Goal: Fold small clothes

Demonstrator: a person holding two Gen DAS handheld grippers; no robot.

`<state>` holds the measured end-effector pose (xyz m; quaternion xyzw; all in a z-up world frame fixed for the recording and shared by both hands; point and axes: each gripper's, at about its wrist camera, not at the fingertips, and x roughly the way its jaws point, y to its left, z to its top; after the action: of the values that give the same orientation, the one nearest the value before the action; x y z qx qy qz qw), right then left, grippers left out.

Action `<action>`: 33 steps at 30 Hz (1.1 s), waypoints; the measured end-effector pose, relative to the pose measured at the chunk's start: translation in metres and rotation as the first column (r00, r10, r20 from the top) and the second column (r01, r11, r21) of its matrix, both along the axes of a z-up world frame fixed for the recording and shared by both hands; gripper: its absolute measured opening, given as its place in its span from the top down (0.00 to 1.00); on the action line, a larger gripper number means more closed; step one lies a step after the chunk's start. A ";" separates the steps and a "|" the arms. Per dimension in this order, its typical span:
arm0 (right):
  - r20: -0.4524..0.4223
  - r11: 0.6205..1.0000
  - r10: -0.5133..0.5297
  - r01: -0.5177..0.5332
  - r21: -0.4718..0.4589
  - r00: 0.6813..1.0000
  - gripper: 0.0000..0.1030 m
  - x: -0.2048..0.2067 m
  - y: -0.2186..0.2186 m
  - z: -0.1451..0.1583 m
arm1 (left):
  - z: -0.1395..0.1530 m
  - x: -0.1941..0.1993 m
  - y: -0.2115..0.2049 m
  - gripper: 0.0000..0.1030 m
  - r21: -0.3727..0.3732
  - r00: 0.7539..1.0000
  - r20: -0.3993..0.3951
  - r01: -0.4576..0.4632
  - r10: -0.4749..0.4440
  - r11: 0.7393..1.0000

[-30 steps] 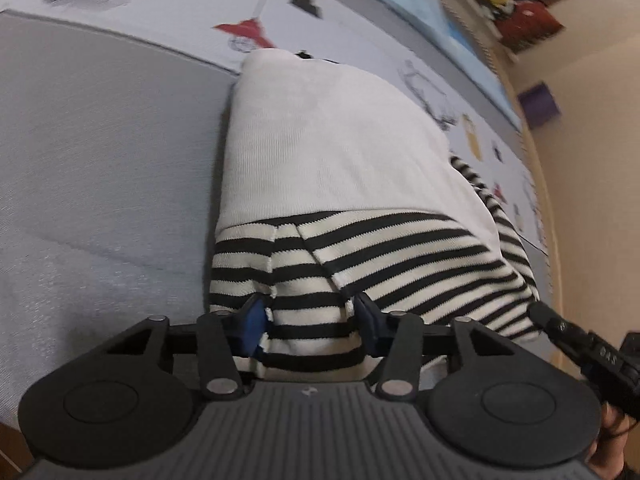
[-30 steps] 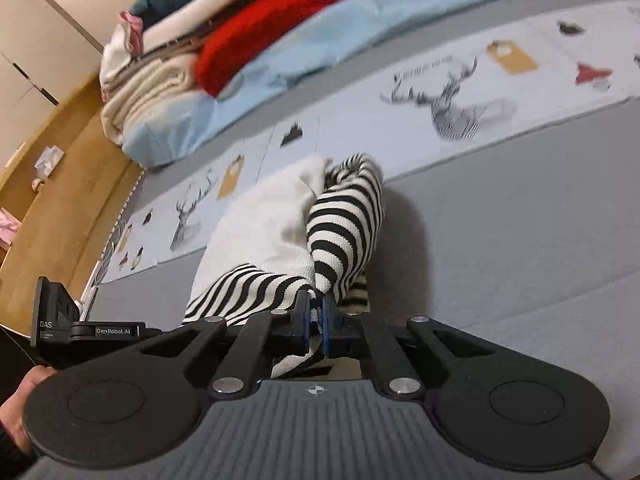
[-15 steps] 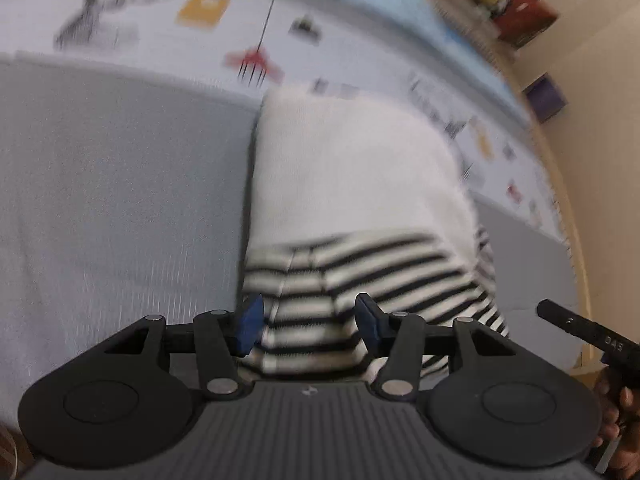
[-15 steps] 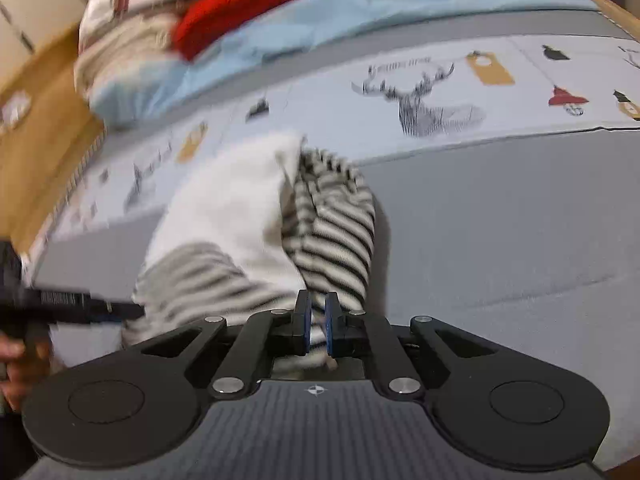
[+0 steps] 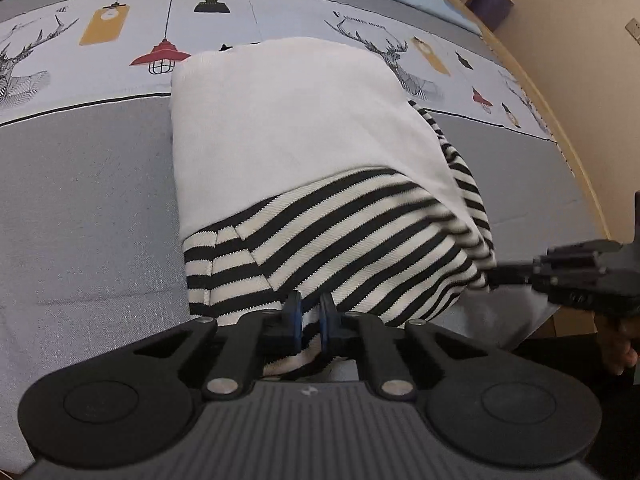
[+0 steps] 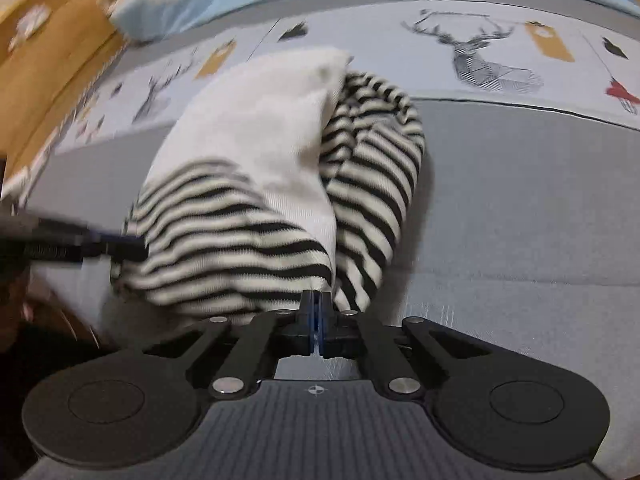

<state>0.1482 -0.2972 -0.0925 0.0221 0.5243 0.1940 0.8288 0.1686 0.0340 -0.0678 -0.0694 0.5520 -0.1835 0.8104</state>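
A small garment (image 5: 300, 120), white with black-and-white striped parts, lies bunched on the grey bed cover (image 5: 80, 200). My left gripper (image 5: 310, 312) is at its near striped hem. The jaws are closing, with a fold of striped cloth pinched between them. In the right wrist view the same garment (image 6: 260, 140) shows a striped sleeve bulging on its right. My right gripper (image 6: 316, 300) is shut, with the hem's corner caught at its tips. Each gripper also shows from the side in the other's view, the right gripper (image 5: 580, 276) and the left gripper (image 6: 80, 240) both touching the striped edge.
A pale sheet printed with deer and lamps (image 5: 120, 32) runs across the bed behind the garment. A light blue blanket (image 6: 180, 12) lies beyond it. The bed's near edge is close under the grippers, with a hand (image 5: 616, 348) at the right and wooden floor (image 6: 40, 60) at the left.
The left jaws went from wide open around the striped hem to nearly together on it. The right jaws parted slightly, then shut again at the hem. Both views rolled and shifted.
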 end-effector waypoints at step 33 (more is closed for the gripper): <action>0.075 0.882 -0.344 0.295 0.367 0.936 0.57 0.104 -0.015 0.004 | 0.011 0.017 -0.011 0.88 0.206 0.984 0.176 -0.032 -0.004 0.978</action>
<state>0.2520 -0.3119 -0.0885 0.2419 0.4118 0.1456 0.8664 0.1852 0.0230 -0.0567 0.0281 0.4942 -0.1246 0.8599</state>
